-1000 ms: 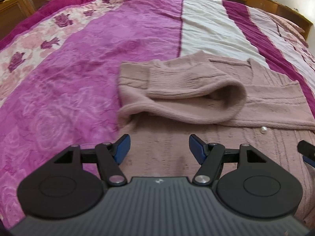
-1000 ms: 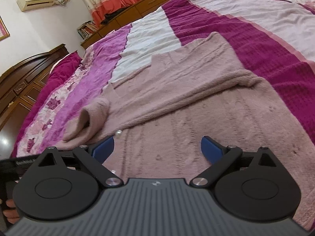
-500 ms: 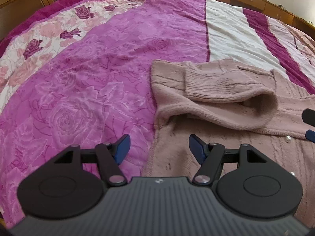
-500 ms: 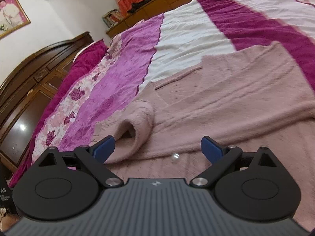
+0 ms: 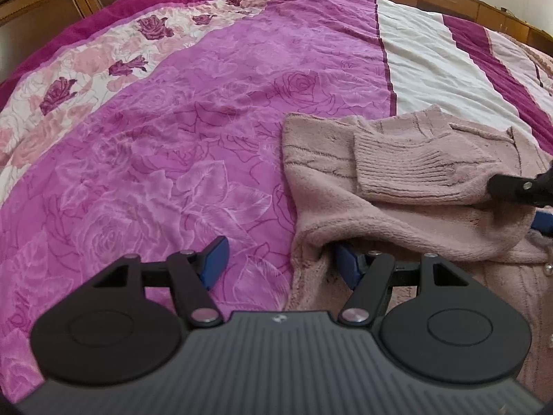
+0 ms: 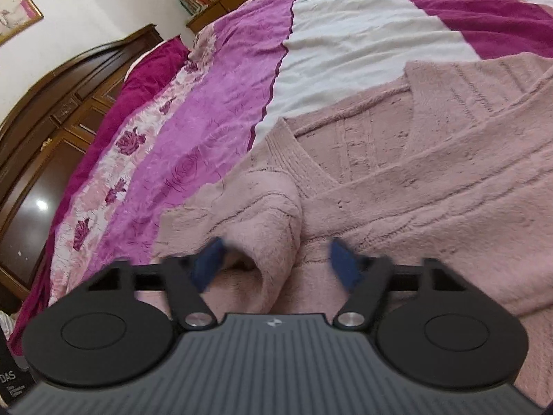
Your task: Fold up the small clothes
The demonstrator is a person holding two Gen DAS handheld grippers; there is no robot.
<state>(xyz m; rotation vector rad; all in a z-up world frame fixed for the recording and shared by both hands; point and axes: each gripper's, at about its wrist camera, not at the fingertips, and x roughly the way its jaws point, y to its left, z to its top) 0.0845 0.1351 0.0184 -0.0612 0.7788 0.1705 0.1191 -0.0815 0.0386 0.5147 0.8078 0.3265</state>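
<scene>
In the left wrist view the left gripper (image 5: 280,263) sits low at six o'clock, its jaws standing partly apart; the left blue pad rests over bare bedspread, while the right blue pad is tucked under the lifted near edge of the pink sweater (image 5: 345,186), so the sweater's side edge lies between the pads without being pinched. Toward three o'clock a folded sleeve (image 5: 414,169) with a ribbed cuff lies across the sweater's body, and at the far right edge the black tip of the other gripper touches that sleeve, a bit of blue pad showing just below it. In the right wrist view the right gripper (image 6: 276,263) is also at six o'clock, and its jaws have just been closing; they stand about half apart, blurred, with the rounded fold of the sleeve (image 6: 273,242) rising between the pads. Whether the pads already press on the cloth cannot be told. Beyond it, from twelve to three o'clock, the sweater spreads flat, its V-shaped neckline (image 6: 345,145) open toward twelve. The bedspread (image 5: 172,155) runs outward in bands: magenta rose print near, then white, then deep crimson. At ten o'clock in the right view stand a dark wooden headboard (image 6: 52,131) and a framed picture (image 6: 13,7) on the wall.
</scene>
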